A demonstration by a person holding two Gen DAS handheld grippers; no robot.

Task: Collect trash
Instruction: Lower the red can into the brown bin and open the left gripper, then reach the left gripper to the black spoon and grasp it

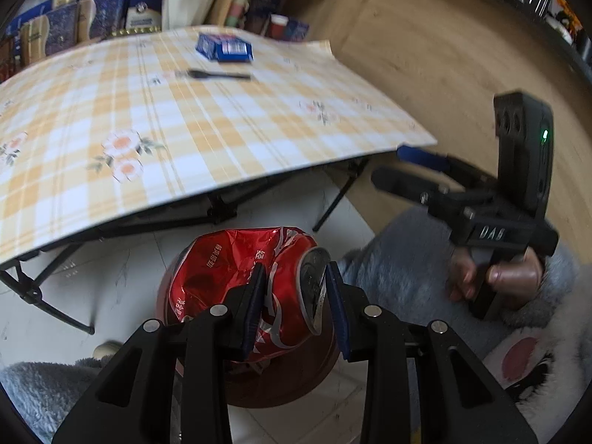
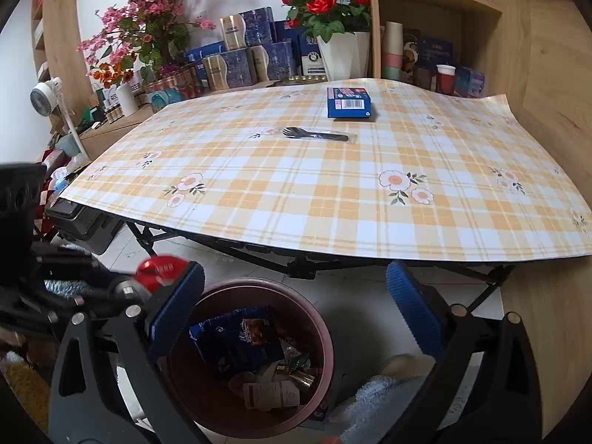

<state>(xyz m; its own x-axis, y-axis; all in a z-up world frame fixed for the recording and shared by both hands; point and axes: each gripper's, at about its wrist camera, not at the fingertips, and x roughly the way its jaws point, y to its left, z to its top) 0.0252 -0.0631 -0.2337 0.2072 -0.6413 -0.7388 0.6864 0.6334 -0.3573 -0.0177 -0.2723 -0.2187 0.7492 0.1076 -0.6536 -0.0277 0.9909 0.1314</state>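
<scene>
The left gripper (image 1: 296, 296) pinches a crushed red can (image 1: 236, 277) just above the brown bin (image 2: 318, 318), which stands on the floor near the table (image 2: 333, 199). The right gripper (image 2: 296, 307) hangs over the bin, fingers spread wide, nothing between them. Far on the table lie a blue box (image 2: 348, 102) and a black fork (image 2: 314, 135).

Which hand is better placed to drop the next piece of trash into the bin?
Left. The left gripper is shut on the crushed red can right above the brown bin. The right gripper is open and empty over the bin, apart from the blue box on the table.
</scene>
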